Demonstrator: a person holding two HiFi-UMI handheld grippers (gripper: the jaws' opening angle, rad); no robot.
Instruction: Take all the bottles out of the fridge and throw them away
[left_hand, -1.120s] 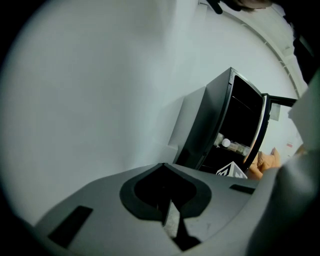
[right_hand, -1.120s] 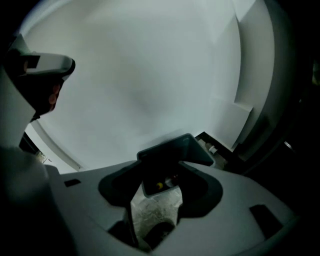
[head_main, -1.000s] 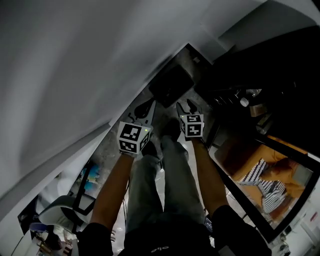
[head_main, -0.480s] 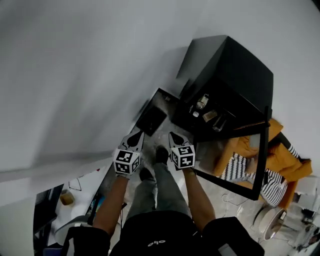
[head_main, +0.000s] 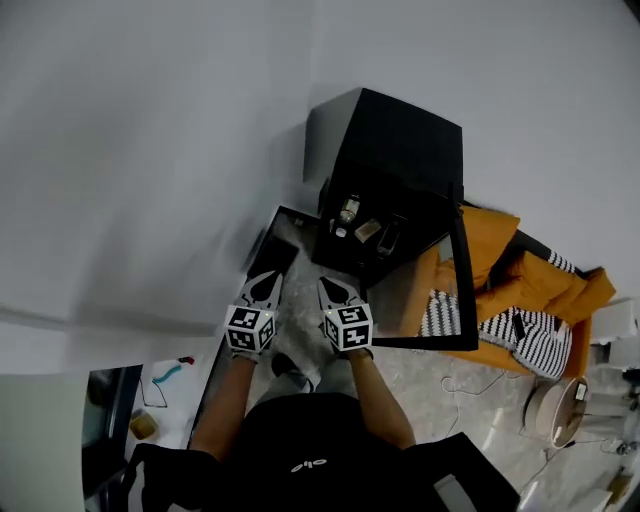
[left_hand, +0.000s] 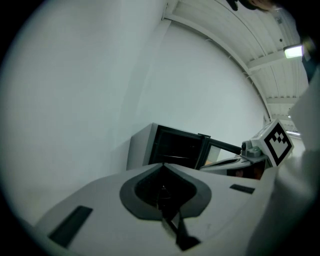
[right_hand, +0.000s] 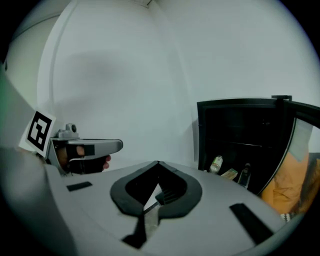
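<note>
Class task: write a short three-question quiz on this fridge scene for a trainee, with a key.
1. True or false: the door of the fridge stands open.
2. Choose one. The right tool is: A open and empty; B shut and empty; C shut on a bottle.
3. Fill in: the bottles are ___ the fridge.
Key: 1 true; 2 B; 3 inside.
</note>
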